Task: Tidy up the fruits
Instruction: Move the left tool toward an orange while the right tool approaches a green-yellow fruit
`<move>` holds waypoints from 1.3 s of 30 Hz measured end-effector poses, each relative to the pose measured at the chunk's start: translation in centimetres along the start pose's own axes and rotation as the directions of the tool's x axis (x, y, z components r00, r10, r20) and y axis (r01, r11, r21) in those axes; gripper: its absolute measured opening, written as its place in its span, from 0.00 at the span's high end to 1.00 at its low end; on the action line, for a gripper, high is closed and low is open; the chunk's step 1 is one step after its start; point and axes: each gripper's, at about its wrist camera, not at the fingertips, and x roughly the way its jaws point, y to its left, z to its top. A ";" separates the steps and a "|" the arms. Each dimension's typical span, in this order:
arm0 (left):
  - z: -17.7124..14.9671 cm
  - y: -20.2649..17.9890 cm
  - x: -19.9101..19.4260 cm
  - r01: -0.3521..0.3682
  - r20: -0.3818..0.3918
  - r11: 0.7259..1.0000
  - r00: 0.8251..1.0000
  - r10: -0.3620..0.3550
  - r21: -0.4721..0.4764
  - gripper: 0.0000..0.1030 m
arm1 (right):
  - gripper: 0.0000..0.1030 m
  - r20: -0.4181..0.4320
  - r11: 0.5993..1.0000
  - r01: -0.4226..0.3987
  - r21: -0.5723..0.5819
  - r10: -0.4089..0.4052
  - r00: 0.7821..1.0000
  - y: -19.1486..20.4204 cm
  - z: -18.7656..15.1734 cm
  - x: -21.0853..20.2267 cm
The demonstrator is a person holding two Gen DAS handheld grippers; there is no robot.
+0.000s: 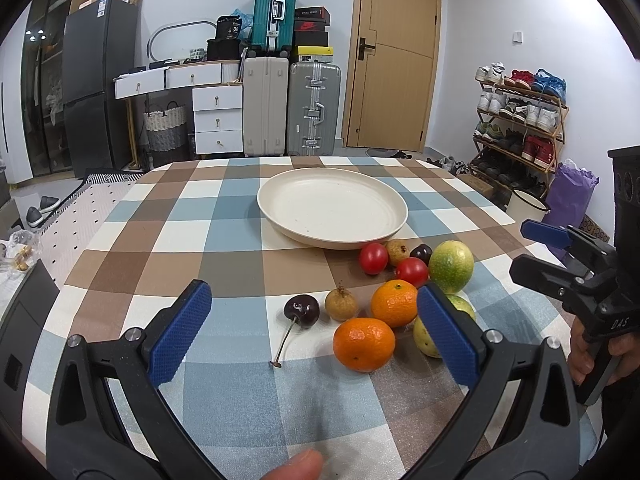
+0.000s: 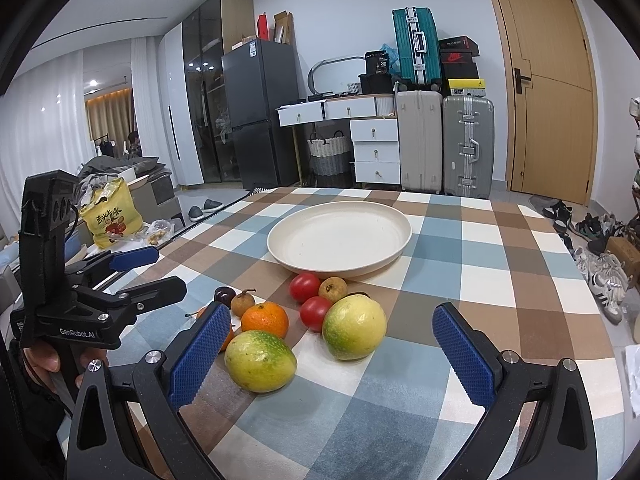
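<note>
From your left wrist view, your left gripper hangs with its fingers spread wide and holding nothing, over fruit lying just in front of one cream plate on the checked tablecloth: two oranges, two tomatoes, two cherries, two brown longans. The near cherry's stem points toward you. From your right wrist view, your right gripper is also spread wide and holds nothing, with two green-yellow passion fruits between its fingers, the nearer lying with its long axis crosswise.
</note>
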 end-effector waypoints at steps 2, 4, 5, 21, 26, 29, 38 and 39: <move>0.0 0.0 0.0 0.002 0.001 1.000 1.000 -0.002 -0.001 0.01 | 0.00 -0.008 1.000 0.006 0.007 -0.006 1.000 0.2 -0.1 0.4; 0.0 0.0 0.0 0.001 0.001 1.000 1.000 -0.001 0.000 0.01 | 0.00 -0.016 1.000 0.019 0.015 -0.019 1.000 -0.3 -0.2 0.4; 0.0 0.0 0.0 0.001 0.000 1.000 1.000 -0.001 0.000 0.01 | 0.00 -0.023 1.000 0.025 0.019 -0.024 0.999 -0.4 -0.3 0.5; 0.1 -0.5 1.0 0.055 -0.120 0.998 0.992 -0.050 0.037 0.01 | 0.00 -0.230 1.000 -0.013 -0.015 0.009 0.973 1.2 -1.0 2.5; -0.4 -0.9 1.8 0.075 -0.159 0.995 0.985 -0.064 0.067 0.08 | 0.01 -0.273 0.998 -0.052 -0.020 0.045 0.961 2.2 -1.5 3.6; -0.7 -1.0 2.4 0.089 -0.198 0.994 0.977 -0.074 0.069 0.19 | 0.06 -0.297 0.998 -0.068 -0.013 0.061 0.953 2.5 -1.6 4.2; -1.4 -1.3 3.9 0.121 -0.274 0.990 0.957 -0.097 0.071 0.35 | 0.17 -0.350 0.993 -0.117 0.000 0.109 0.931 3.1 -2.0 5.5; -1.4 -1.2 3.9 0.128 -0.277 0.990 0.955 -0.106 0.064 0.38 | 0.17 -0.352 0.993 -0.120 0.001 0.112 0.929 3.2 -2.0 5.5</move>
